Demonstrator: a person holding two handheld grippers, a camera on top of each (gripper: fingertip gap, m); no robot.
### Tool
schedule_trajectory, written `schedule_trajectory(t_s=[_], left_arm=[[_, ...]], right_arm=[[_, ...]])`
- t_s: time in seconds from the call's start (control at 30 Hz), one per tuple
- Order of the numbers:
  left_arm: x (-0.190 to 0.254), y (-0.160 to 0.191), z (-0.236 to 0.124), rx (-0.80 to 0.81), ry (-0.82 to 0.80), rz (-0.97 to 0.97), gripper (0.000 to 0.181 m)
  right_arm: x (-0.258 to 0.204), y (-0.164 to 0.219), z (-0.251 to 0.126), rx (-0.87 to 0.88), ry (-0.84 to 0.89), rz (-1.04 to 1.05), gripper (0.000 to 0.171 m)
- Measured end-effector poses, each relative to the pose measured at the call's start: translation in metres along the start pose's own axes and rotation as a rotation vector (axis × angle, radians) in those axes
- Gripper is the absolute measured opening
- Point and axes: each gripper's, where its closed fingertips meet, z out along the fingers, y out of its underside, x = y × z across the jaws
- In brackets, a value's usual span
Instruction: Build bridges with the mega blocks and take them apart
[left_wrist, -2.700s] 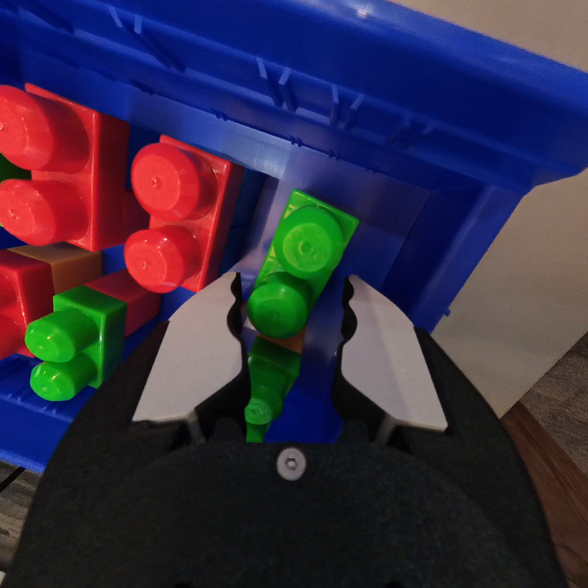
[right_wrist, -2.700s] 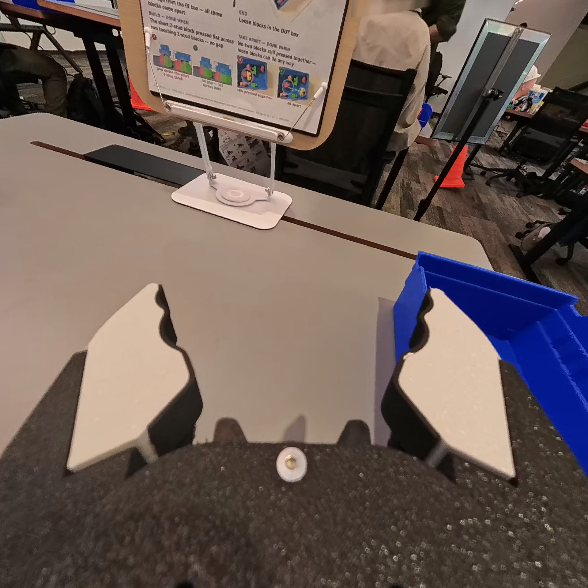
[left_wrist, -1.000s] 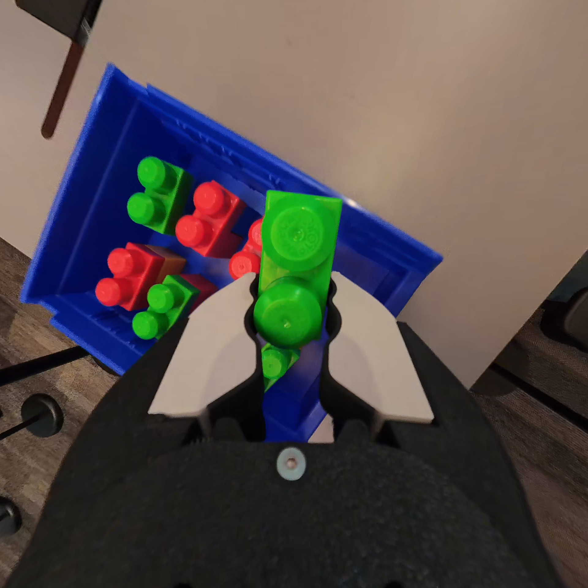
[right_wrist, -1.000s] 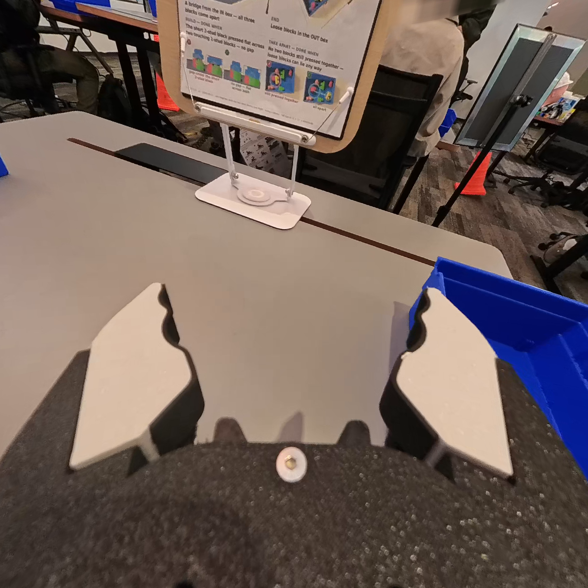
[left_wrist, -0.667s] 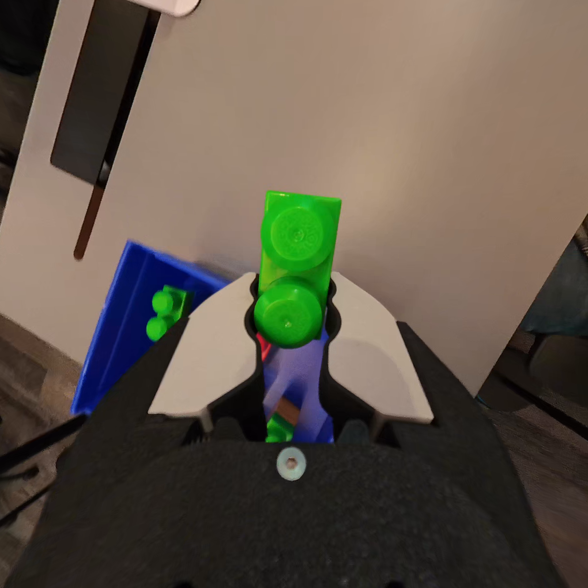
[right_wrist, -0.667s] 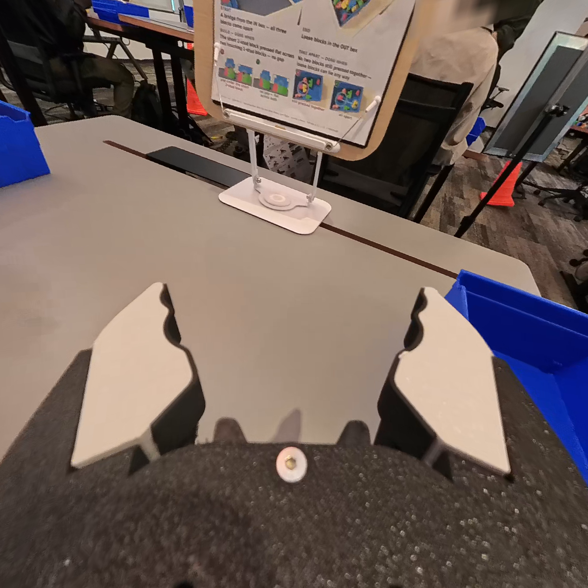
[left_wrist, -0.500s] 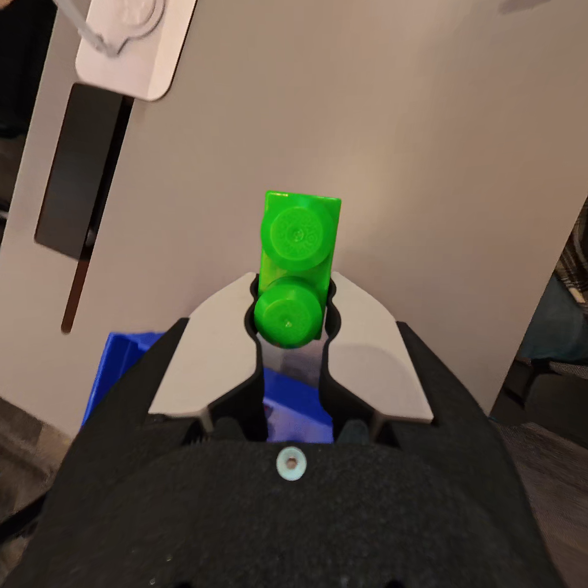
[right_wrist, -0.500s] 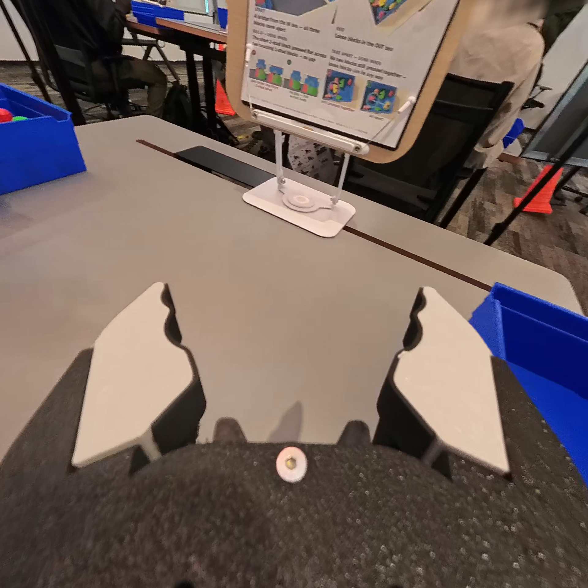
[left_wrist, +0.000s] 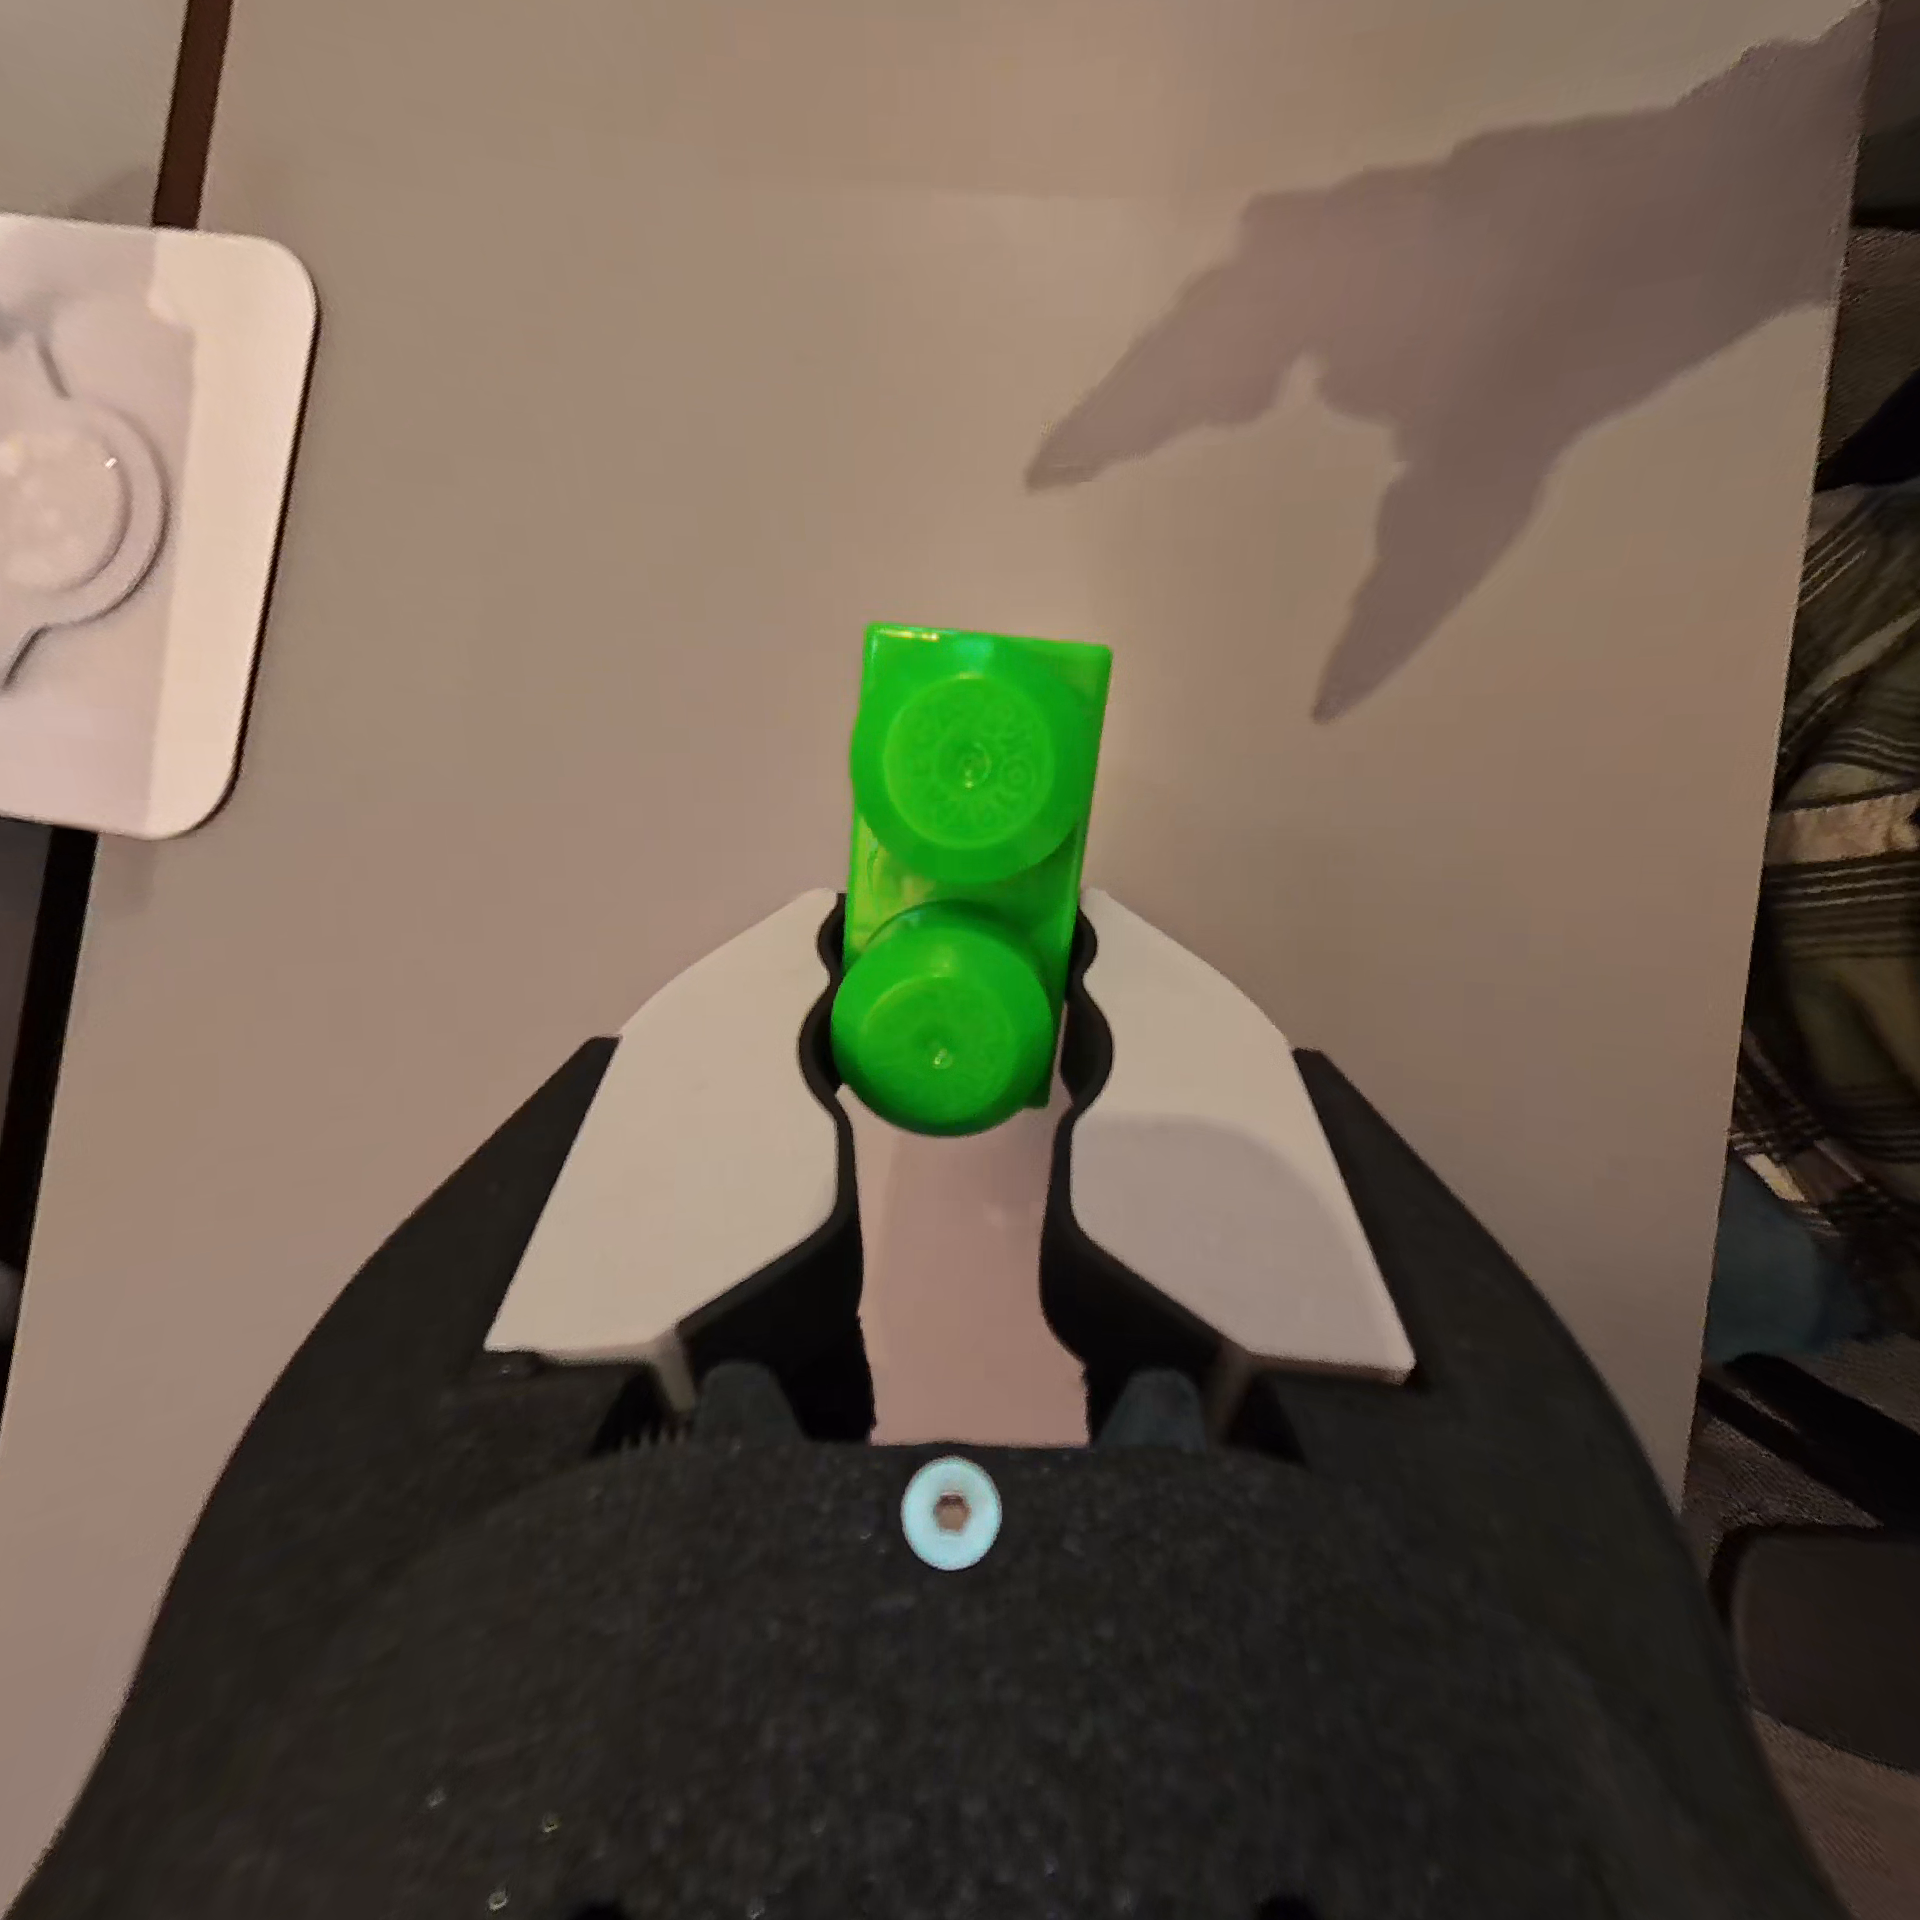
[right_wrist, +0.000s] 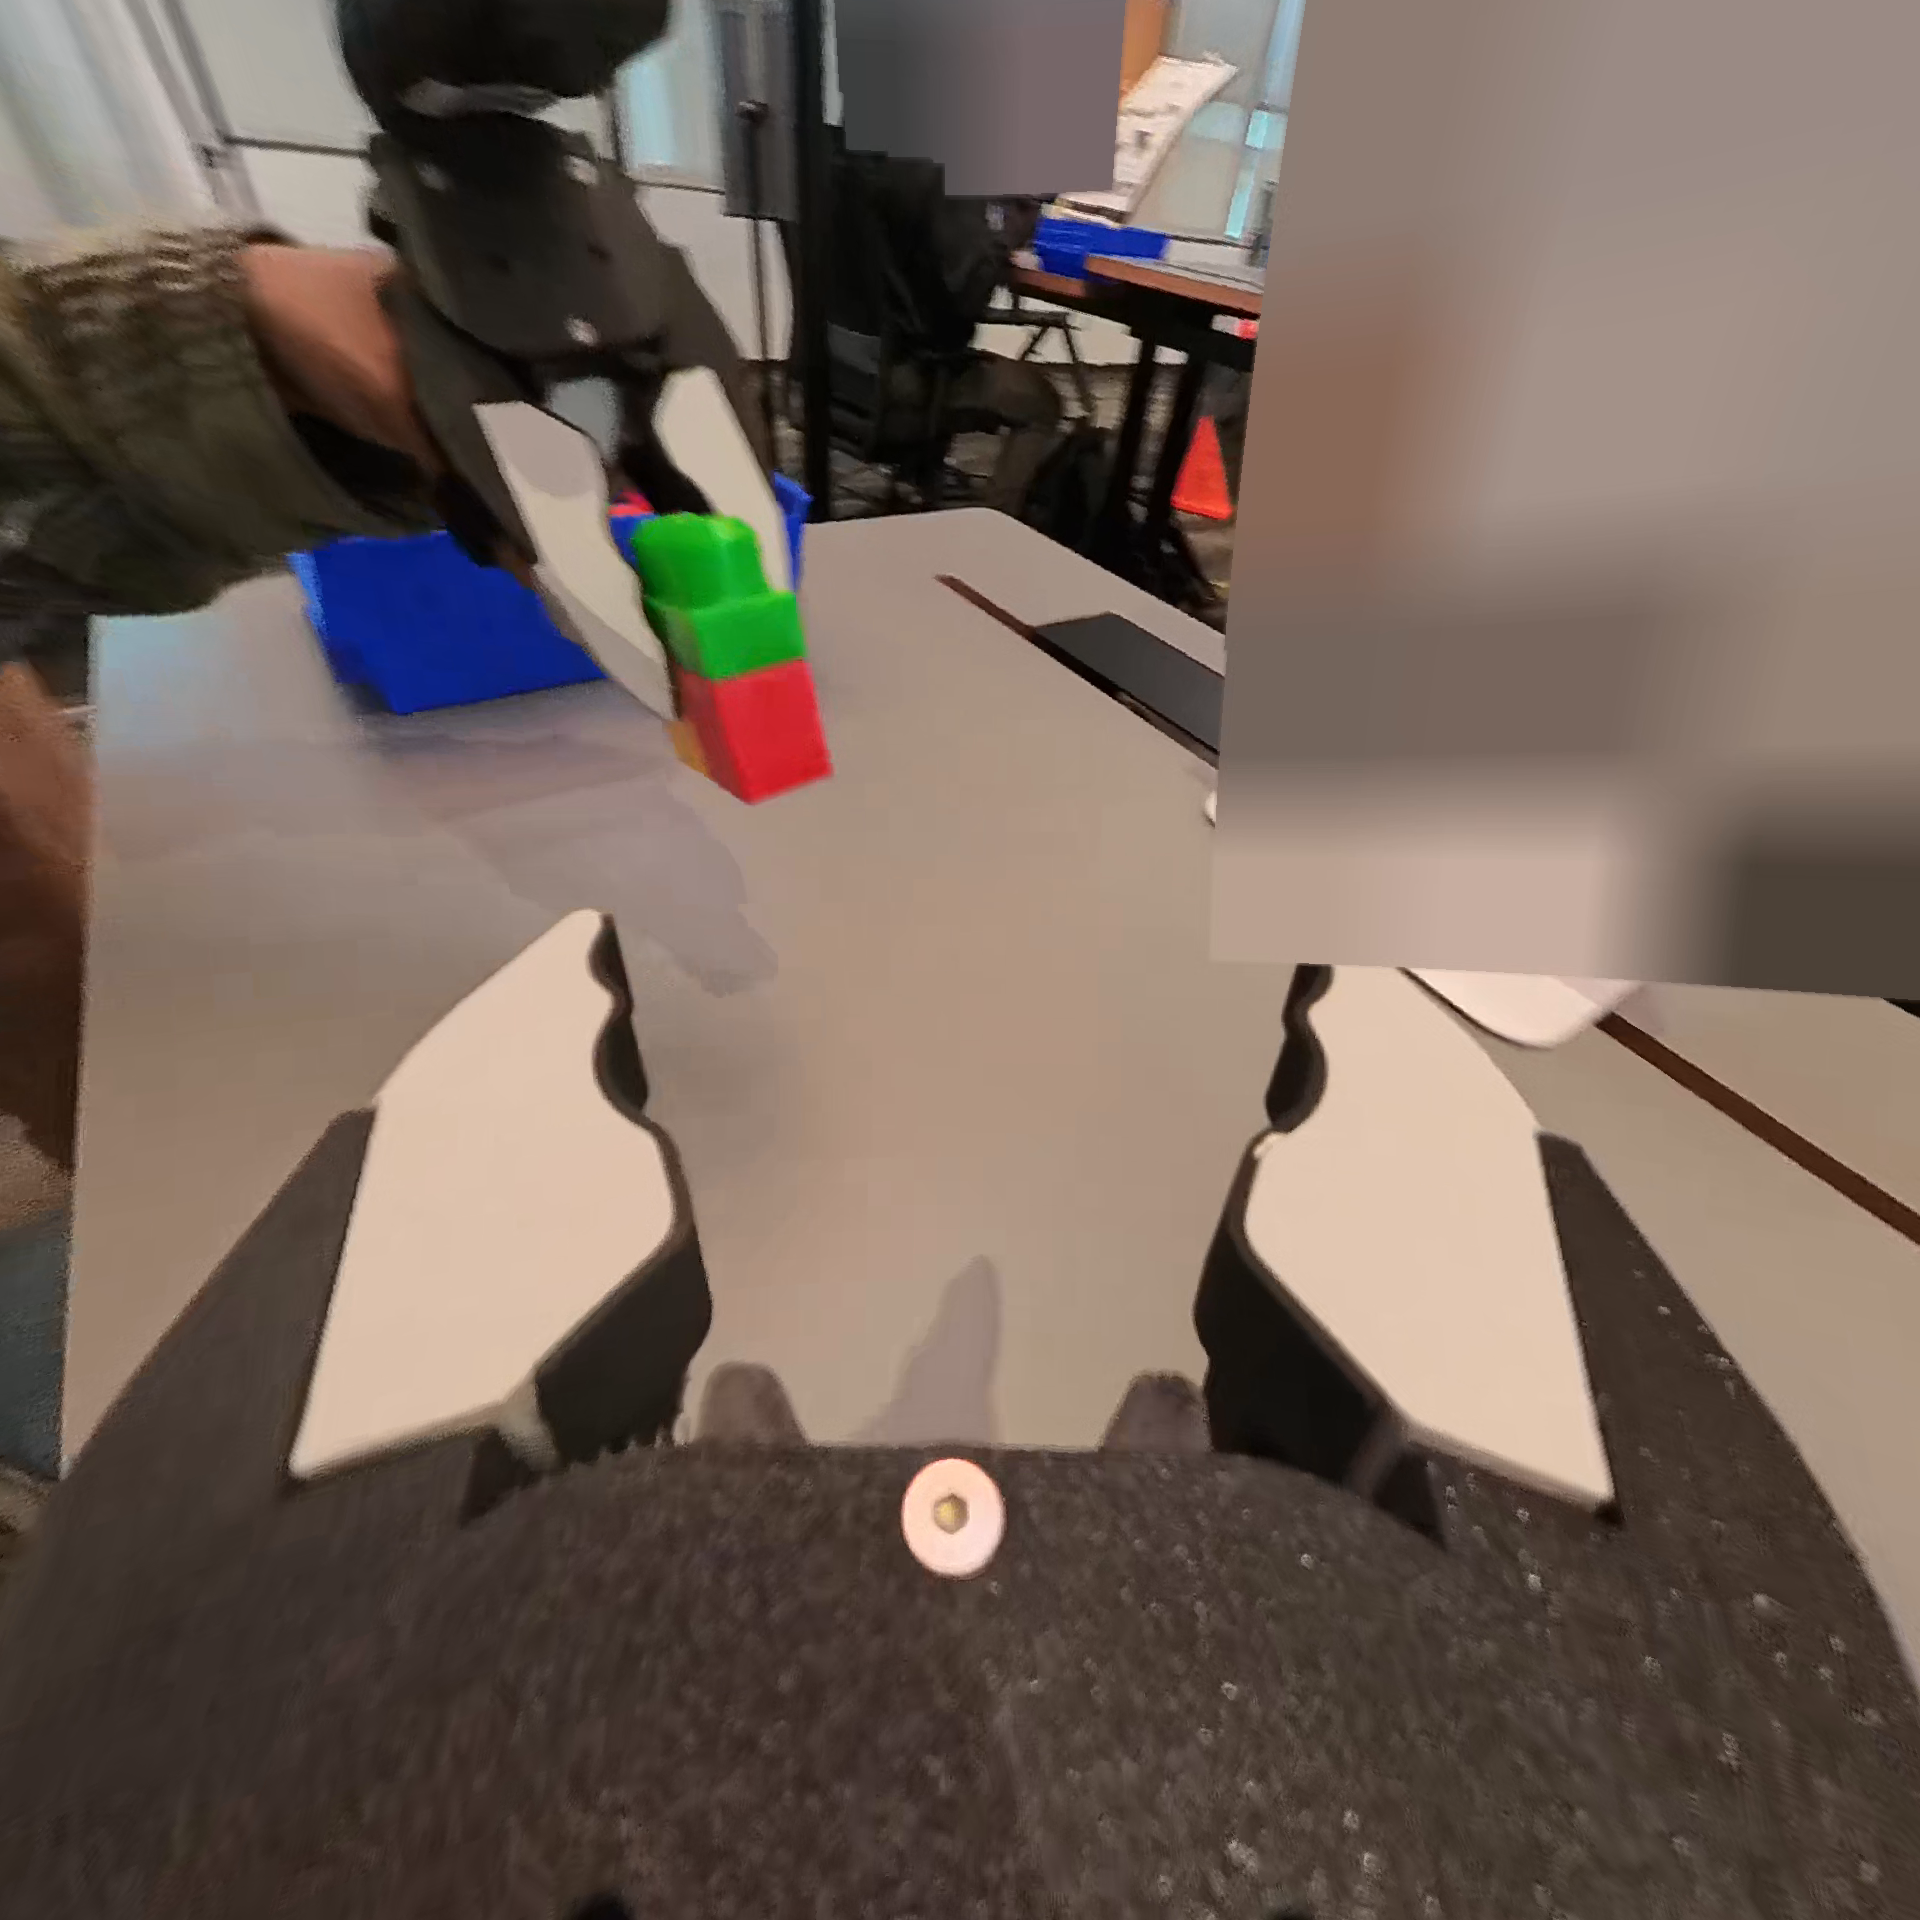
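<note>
While its long axis runs straight forward along the fingers, the bright green two-stud plastic block (left_wrist: 961, 831) sits clamped in the left gripper (left_wrist: 951, 997), studs facing the camera, above the grey tabletop (left_wrist: 623, 468). A red block (right_wrist: 764, 727) hangs beneath it. The right gripper (right_wrist: 951, 1060) hovers spread wide and empty. A blue plastic bin (right_wrist: 436, 623) stands behind; a white stand base (left_wrist: 135, 520) lies left.
</note>
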Motion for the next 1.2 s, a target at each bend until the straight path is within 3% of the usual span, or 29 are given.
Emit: schedule_trajectory(t_s=[0.27, 0.37, 0.6, 0.73, 0.8, 0.87, 0.97, 1.2], left_arm=[[0.016, -0.02, 0.03, 0.009, 0.079, 0.027, 0.038], [0.019, -0.02, 0.034, -0.001, 0.099, 0.031, 0.038], [0.022, -0.019, 0.036, 0.017, 0.134, 0.021, 0.038], [0.024, -0.02, 0.039, 0.029, 0.151, 0.019, 0.038], [0.023, -0.021, 0.04, 0.042, 0.151, 0.016, 0.038], [0.022, -0.02, 0.04, 0.056, 0.159, 0.011, 0.038], [0.021, -0.025, 0.037, 0.138, 0.165, 0.005, 0.038], [0.003, -0.038, 0.012, 0.52, 0.122, -0.075, 0.056]], right_arm=[[-0.041, 0.002, 0.061, -0.026, -0.298, -0.065, 0.103], [-0.048, 0.01, 0.074, -0.062, -0.369, -0.09, 0.089], [-0.056, 0.033, 0.094, -0.148, -0.45, -0.091, 0.079], [-0.058, 0.039, 0.104, -0.164, -0.472, -0.071, 0.063], [-0.062, 0.04, 0.106, -0.164, -0.509, -0.064, 0.042], [-0.065, 0.04, 0.107, -0.15, -0.537, -0.046, 0.036], [-0.064, 0.036, 0.106, -0.105, -0.55, -0.017, 0.036], [-0.047, 0.022, 0.106, 0.028, -0.513, 0.116, 0.036]])
